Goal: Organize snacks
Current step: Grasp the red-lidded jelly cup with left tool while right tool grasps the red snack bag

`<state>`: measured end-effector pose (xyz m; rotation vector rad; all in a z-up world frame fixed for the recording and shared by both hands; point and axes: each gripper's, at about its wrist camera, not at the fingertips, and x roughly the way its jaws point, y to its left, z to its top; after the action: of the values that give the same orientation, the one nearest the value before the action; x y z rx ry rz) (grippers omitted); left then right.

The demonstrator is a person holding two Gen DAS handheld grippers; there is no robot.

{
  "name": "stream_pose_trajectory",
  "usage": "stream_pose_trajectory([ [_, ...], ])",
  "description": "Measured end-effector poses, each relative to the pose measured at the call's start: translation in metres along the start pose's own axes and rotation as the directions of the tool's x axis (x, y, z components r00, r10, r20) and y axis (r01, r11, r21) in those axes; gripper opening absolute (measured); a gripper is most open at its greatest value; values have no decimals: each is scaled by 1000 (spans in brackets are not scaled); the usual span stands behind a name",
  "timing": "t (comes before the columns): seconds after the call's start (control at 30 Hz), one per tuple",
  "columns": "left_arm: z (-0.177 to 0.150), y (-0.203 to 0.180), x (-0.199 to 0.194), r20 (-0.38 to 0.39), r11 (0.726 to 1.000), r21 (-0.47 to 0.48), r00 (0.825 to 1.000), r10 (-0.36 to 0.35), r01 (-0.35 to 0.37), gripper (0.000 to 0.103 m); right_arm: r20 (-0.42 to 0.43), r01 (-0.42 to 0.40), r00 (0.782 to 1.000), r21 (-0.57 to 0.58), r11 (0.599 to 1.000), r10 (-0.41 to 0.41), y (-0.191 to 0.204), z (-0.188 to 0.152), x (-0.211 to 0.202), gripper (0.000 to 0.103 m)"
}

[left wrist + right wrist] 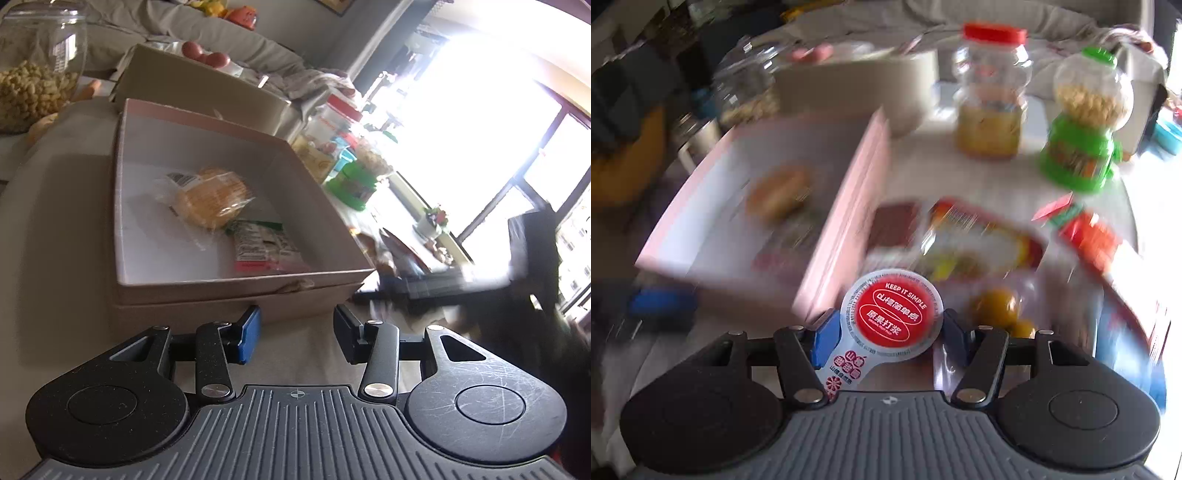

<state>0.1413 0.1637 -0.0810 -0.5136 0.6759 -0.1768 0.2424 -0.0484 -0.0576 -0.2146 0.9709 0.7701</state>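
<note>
Nearest the right wrist camera, the right gripper (891, 334) clasps a small round snack cup (892, 314) with a red and white foil lid, its blue pad touching the cup's left edge and its dark pad the right edge. Most of this view is smeared by motion. Just behind the cup lie loose snack packets (964, 240) on a pale table (960, 177), with a clear bag of small orange fruit (997, 308) close on the right. Farther back stand a clear jar with a red lid (991, 92) and a green sweet dispenser (1086, 122) with a clear globe. To the left sits a shallow pink box (849, 192) with a white inside.

Seen from the left wrist camera, the left gripper (295, 336) hovers with its jaws apart and nothing between them, just in front of the near wall of the same pink box (236, 295). Inside the box lie a wrapped round bun (212, 195) and, touching it on the near side, a flat snack packet (258, 245) with green and red print. Behind the box stands a second, cream box (207, 92). At far left is a glass jar (37, 74) partly filled with pale puffed snacks. Bright windows wash out the right side, where a dark blurred shape, probably the other gripper, crosses the view
</note>
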Motion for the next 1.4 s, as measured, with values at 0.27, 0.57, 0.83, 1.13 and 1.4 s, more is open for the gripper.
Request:
stream_pose_trajectory([
  [0.27, -20, -45, 21, -141, 989, 110, 987, -80, 96, 49, 200, -60, 978, 43, 997, 51, -25, -43, -77, 83],
  [0.57, -20, -82, 44, -180, 987, 127, 981, -77, 100, 49, 271, 153, 940, 215, 965, -209, -181, 24, -32, 88],
  [0.83, -28, -87, 45, -210, 984, 173, 978, 5, 32, 49, 230, -89, 973, 326, 941, 13, -198, 12, 4, 68],
  [1.13, -44, -91, 46, -246, 977, 213, 968, 42, 12, 49, 227, -82, 974, 247, 966, 24, -107, -55, -49, 77],
  [1.4, -49, -101, 49, -245, 972, 232, 969, 25, 34, 50, 188, 28, 980, 171, 985, -60, -50, -100, -81, 52],
])
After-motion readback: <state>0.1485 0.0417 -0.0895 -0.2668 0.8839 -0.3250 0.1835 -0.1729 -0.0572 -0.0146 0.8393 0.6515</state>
